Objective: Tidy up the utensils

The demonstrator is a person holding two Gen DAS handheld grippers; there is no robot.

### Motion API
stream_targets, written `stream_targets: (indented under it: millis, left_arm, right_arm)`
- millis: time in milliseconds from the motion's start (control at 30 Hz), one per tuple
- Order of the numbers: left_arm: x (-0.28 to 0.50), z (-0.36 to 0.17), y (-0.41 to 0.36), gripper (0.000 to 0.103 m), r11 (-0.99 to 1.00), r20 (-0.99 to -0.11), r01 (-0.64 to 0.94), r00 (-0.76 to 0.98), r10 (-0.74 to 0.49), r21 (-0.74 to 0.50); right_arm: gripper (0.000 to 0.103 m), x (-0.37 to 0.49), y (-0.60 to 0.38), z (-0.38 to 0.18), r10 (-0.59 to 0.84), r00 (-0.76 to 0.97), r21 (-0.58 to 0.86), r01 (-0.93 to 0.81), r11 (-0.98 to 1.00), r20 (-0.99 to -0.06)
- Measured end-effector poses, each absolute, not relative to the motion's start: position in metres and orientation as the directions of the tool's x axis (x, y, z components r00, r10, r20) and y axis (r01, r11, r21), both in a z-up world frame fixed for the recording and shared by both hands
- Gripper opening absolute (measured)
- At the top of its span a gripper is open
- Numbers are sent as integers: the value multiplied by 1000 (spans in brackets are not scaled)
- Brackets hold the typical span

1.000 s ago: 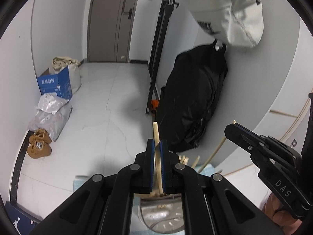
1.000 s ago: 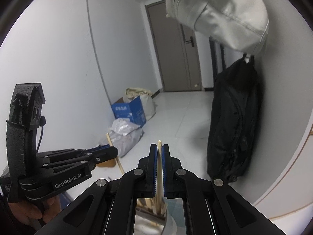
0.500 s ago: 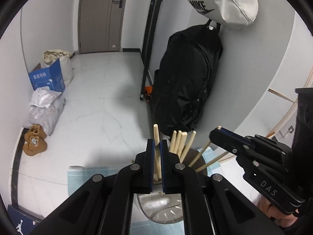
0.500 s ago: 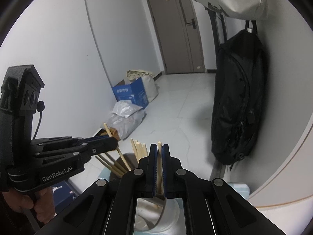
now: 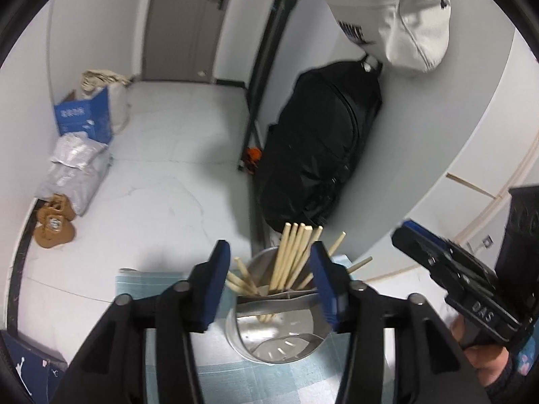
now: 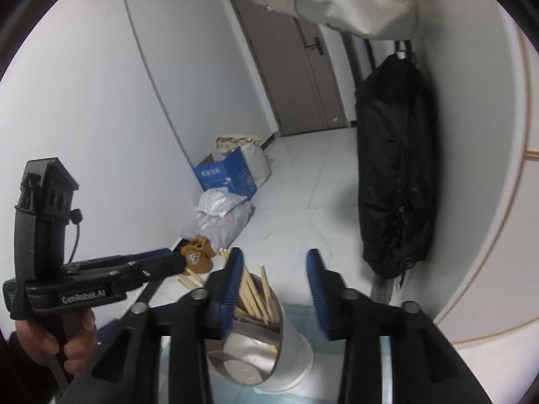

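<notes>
Both jaws are wide apart and hold nothing: the left gripper point(image 5: 269, 269) and right gripper point(image 6: 274, 277) hang just over the metal cup point(image 5: 279, 333). Many chopsticks point(image 5: 293, 256) stand in its far half. I see none left outside, so the job looks almost done.

Chopsticks point(image 5: 296, 256) fanned across the metal holder point(image 5: 279, 333) mouth, near half unobstructed
</notes>
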State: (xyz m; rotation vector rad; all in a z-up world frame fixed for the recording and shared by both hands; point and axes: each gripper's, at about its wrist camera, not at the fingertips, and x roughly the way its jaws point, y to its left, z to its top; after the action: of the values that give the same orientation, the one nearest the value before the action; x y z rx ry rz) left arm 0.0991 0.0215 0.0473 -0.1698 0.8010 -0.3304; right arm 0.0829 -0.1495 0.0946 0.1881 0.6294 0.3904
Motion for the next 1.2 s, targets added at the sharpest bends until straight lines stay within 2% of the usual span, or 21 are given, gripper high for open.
stream_targets:
  millis: [100,167,367,467,733,900,1200]
  left_arm:
    - [90,52,22,50,949,-670,193,674,-312,-248]
    - [80,59,22,64,953,-661,177,689,-298,-245]
    - [55,78,20,69,967,-619,146,746,-245,-207]
    - [38,87,17,81,976,-587,136,782,-212,-171]
    - [-1,94,14,85,988,-520,98,841,-147,-121]
    - [-20,89,14,93,993,-494,73,862,-111,-97]
    - [-50,68,20,93,996,-438,21,897,-59,-92]
  right_arm:
    - [48,69,-152,99,400,747,280,-291,915,-531]
    - [57,58,-154,103,384,761,267,-282,922,-523]
    - [73,24,-159,121,367,797,253,-275,928,-480]
    - [81,7,-162,127,364,813,249,-277,928,-454]
    - [93,-39,-163,131,352,850,229,-281,932,-392]
    - [101,-69,-164,126,336,879,202,-281,938,-338]
    - [103,-105,-165,105,316,911,181,-275,944,-266]
